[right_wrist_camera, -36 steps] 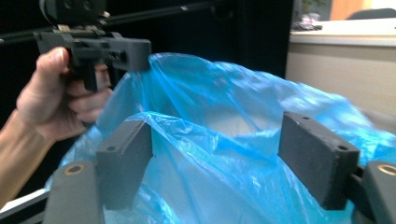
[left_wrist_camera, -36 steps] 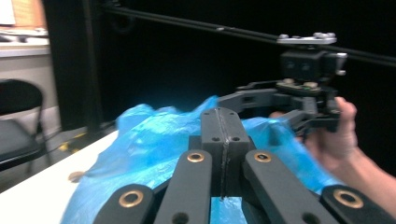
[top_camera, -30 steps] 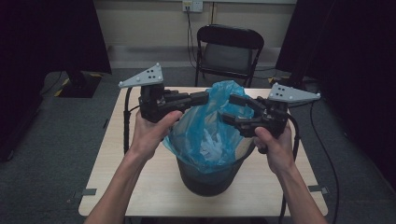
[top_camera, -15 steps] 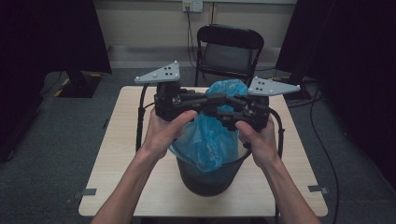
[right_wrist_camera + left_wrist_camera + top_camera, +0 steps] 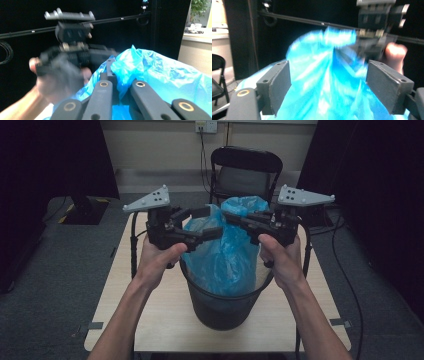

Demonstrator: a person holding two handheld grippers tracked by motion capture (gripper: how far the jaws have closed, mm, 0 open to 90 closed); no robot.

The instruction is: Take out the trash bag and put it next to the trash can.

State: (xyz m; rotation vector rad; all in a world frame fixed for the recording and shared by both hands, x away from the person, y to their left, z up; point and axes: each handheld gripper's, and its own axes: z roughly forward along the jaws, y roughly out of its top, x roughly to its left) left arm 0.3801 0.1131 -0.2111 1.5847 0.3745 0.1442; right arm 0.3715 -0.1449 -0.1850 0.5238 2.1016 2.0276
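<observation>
A black bin [image 5: 220, 305] stands on the wooden table [image 5: 150, 320] with a blue plastic bag [image 5: 225, 255] rising out of it. My right gripper [image 5: 228, 215] has just closed, and it is shut on the bag's gathered top [image 5: 120, 67], holding it up. My left gripper [image 5: 212, 222] has just been opening. Its pads [image 5: 277, 87] stand wide apart with the bag [image 5: 324, 82] between them, untouched. The right gripper [image 5: 374, 42] shows beyond the bag, pinching its peak. The left gripper [image 5: 72, 55] appears blurred in the right gripper view.
A black folding chair [image 5: 245, 170] stands behind the table's far edge. Cables [image 5: 345, 270] trail down on the right. Grey carpet and dark curtains surround the table. The bin sits near the table's front middle.
The two grippers came together at the bag's top. The left one then opened and drew back to the left, while the right one shut on the bag and lifted slightly.
</observation>
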